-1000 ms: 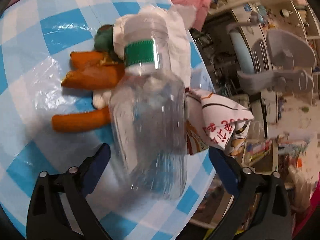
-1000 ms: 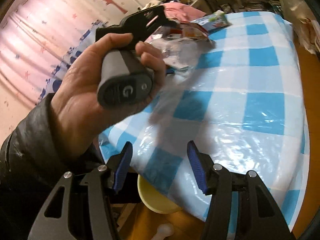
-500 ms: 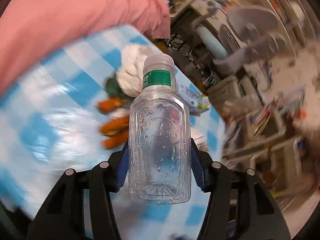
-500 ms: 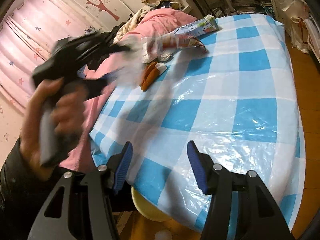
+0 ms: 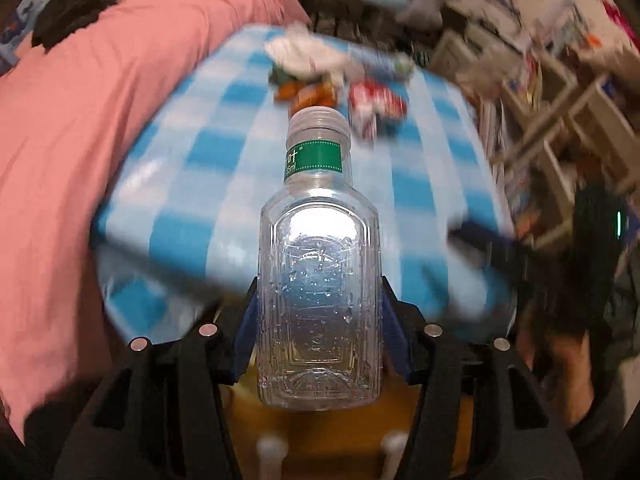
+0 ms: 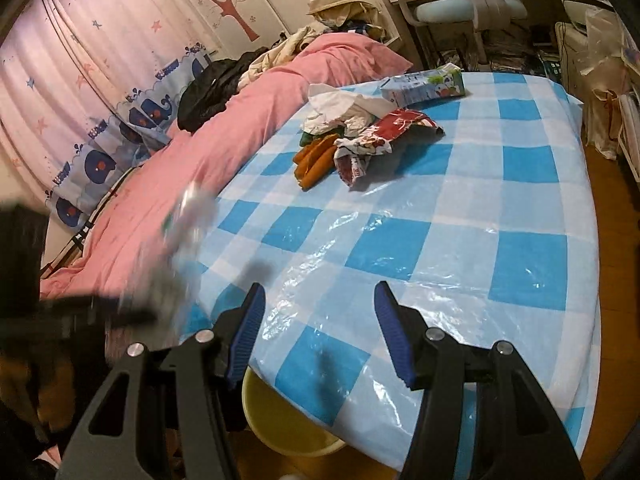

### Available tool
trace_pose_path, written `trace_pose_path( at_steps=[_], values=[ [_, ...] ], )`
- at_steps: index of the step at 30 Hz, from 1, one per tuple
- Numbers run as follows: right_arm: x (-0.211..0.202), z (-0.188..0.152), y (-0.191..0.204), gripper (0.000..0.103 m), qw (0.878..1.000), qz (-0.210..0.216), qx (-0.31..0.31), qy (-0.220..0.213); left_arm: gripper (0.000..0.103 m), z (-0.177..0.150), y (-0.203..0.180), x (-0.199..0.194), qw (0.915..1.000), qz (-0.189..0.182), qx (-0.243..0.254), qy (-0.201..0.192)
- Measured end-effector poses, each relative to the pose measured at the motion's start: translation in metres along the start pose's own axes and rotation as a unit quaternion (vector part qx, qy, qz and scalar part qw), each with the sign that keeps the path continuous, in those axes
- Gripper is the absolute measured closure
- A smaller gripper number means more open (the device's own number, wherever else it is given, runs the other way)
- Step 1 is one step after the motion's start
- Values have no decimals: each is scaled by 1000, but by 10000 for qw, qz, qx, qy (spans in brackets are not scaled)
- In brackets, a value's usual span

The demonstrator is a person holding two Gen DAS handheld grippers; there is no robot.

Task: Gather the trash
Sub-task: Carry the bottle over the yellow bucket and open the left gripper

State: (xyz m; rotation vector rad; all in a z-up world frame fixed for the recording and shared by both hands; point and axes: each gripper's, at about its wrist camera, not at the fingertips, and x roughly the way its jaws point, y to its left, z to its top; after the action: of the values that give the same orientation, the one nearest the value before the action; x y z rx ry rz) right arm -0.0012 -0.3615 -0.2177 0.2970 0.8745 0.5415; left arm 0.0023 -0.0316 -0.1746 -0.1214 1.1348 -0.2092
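The left gripper (image 5: 318, 312) has its blue fingers (image 5: 246, 320) pressed against both flat sides of a clear plastic bottle (image 5: 319, 280), low on the body, so the capped neck points away toward twelve o'clock in the left wrist view. That low, two-sided hold probably keeps the empty bottle from twisting while it is carried. The bottle hangs off the near edge of the checked surface (image 5: 208, 168), and a yellow bin (image 6: 280, 424) shows just under that edge at six o'clock in the right wrist view, most likely where the bottle is meant to go. The right gripper (image 6: 320, 332) hovers over the surface with its fingers about half apart and nothing between them. More trash waits at twelve o'clock: orange peels (image 6: 314, 160), a red wrapper (image 6: 384, 132), crumpled tissue (image 6: 340, 108) and a carton (image 6: 424, 86).
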Motion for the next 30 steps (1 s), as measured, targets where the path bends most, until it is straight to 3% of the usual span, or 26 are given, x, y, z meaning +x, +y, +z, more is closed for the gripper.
trace_pose_path(
  at_steps=[5, 8, 13, 18, 21, 30],
  values=[
    [4, -1, -1, 48, 10000, -3, 39, -15, 50, -46, 3, 4, 9995, 33, 183, 265],
    [5, -4, 1, 48, 10000, -36, -6, 10, 50, -60, 0, 11, 9994, 40, 318, 125],
    [6, -7, 2, 48, 9999, -141, -88, 28, 49, -62, -2, 44, 9984, 423, 369, -68],
    [2, -8, -6, 48, 9998, -195, 24, 0, 49, -68, 3, 79, 9975, 535, 222, 411],
    [3, -8, -6, 48, 9998, -182, 52, 8, 48, -73, -3, 80, 9955, 674, 463, 477],
    [-4, -10, -5, 48, 9998, -166, -1, -72, 43, -73, -10, 62, 9957, 708, 517, 304]
  ],
)
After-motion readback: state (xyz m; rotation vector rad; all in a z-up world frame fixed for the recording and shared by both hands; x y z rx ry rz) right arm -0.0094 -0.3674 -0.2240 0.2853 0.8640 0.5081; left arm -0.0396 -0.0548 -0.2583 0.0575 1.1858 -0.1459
